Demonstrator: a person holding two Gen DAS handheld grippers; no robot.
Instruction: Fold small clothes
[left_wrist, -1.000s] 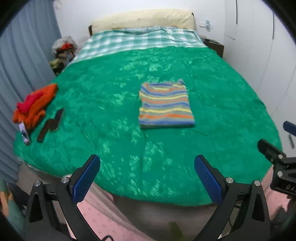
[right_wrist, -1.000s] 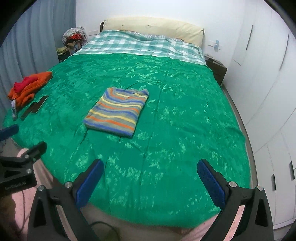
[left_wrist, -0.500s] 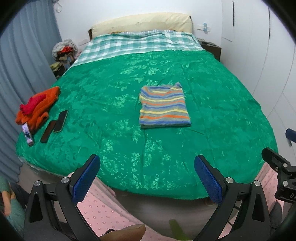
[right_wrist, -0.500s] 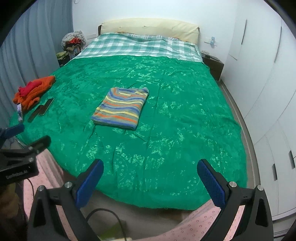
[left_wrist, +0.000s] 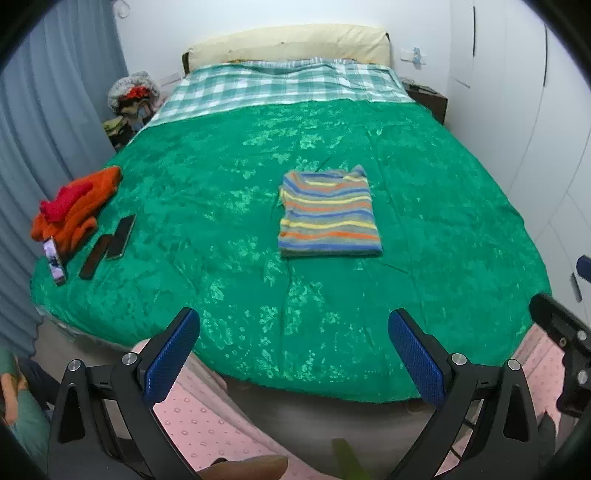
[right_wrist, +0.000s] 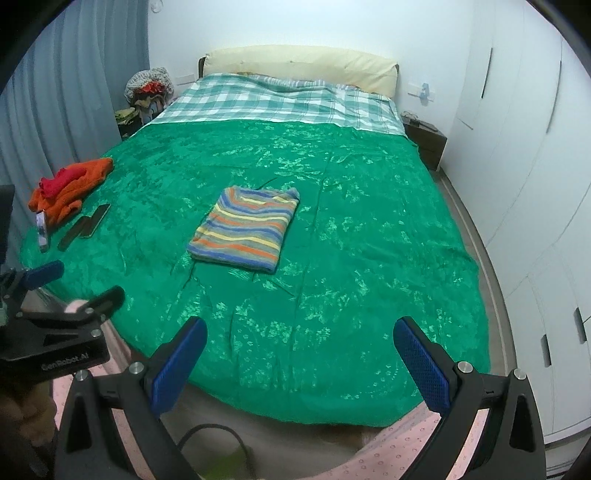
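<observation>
Both blue-padded grippers, left gripper (left_wrist: 293, 356) and right gripper (right_wrist: 299, 362), hang spread and empty off the green velvet bedspread (left_wrist: 229, 206); the striped knit top (left_wrist: 328, 214) lies folded mid-bed, so the orange fleece heap (left_wrist: 75, 205) likely needs fetching next

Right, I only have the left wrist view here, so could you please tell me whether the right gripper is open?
Observer: Yes, the right gripper is wide open, with nothing between its blue pads.
Operator: Thank you. What lies beside the bed on that side?
Observer: A strip of bare grey floor runs between the green bedspread and the white wardrobe.
Operator: And is there anything under the right gripper?
Observer: A dark cable loops just below it.
</observation>
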